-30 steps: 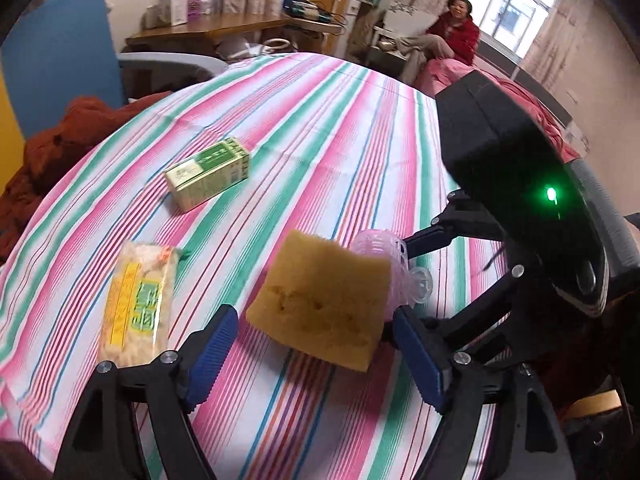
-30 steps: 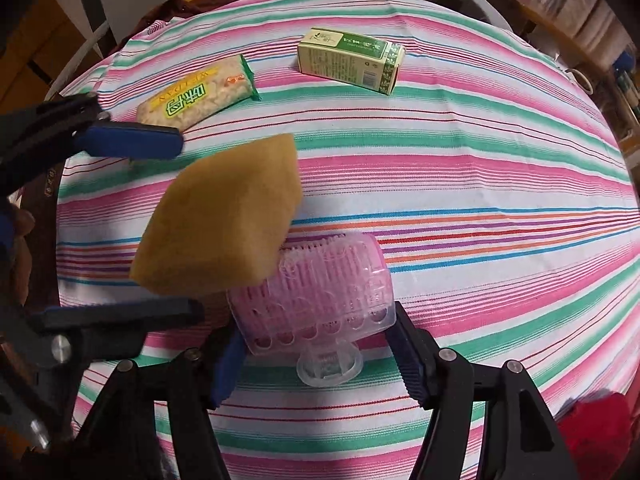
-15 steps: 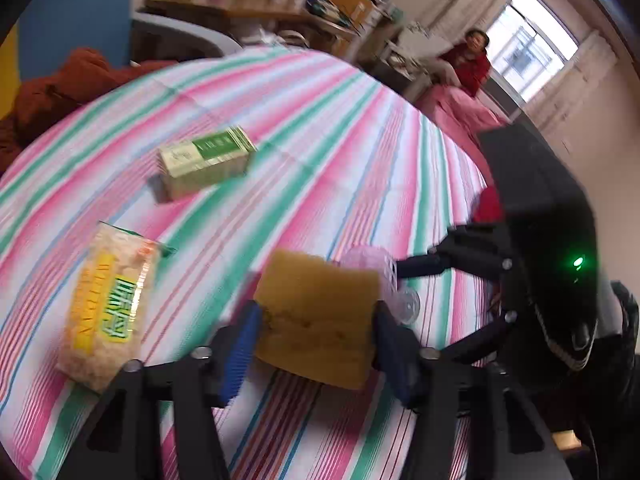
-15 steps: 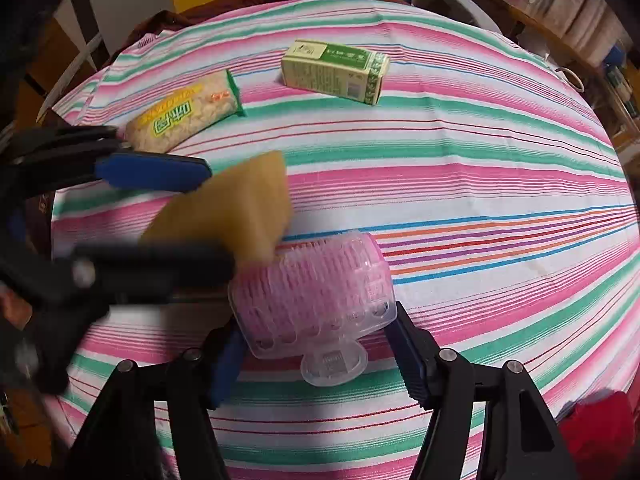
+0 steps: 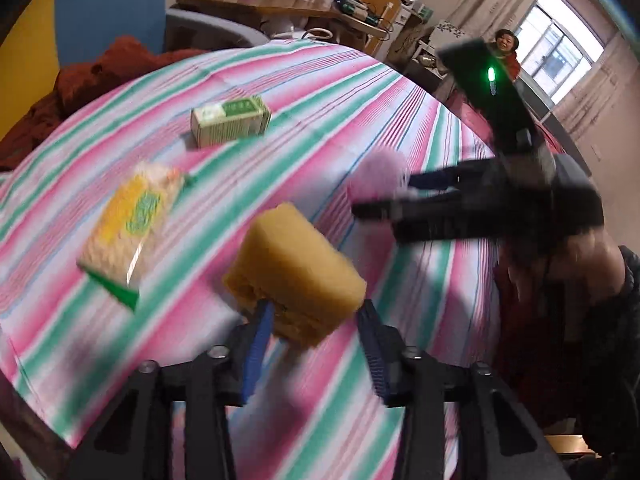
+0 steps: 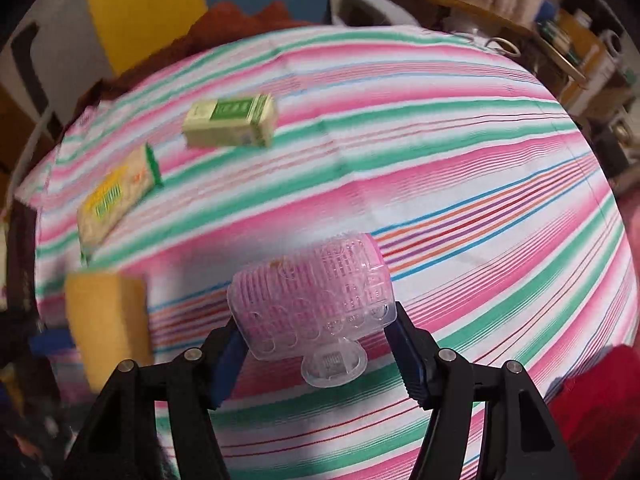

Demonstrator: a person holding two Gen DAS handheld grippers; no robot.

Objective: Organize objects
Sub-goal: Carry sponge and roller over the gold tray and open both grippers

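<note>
your left tool [image 5: 316, 340] is clamped on the yellow sponge [image 5: 296, 280], its blue pads [image 5: 260, 344] pressed against the sponge's near end, and the sponge is held clear above the striped cloth [image 5: 360, 100] covering the surface; in the right wrist view the same sponge [image 6: 106, 324] appears at the far left, blurred, with a blue pad beside it. your right tool [image 6: 316, 354] is closed on the pink hair roller [image 6: 312, 308], a ribbed translucent cylinder with a small clear round tab hanging below it, gripped crosswise between the two pads and raised off the cloth; from the left wrist view the roller [image 5: 380, 178] shows only as a pink blur at the tip of your right tool, to the right of the sponge and apart from it. two items lie flat on the cloth beyond both tools: a green and white carton [image 6: 230, 120] lying on its side toward the far part of the surface, and a clear snack packet [image 6: 116, 196] with yellow and green print just nearer and to the left of it, the two near each other but not touching. both views are motion-blurred, so print on the packs cannot be read. a rust-coloured fabric heap [image 5: 92, 80] sits past the far left edge of the surface, and a person in red [image 5: 508, 52] is seated in the background near the window
</note>
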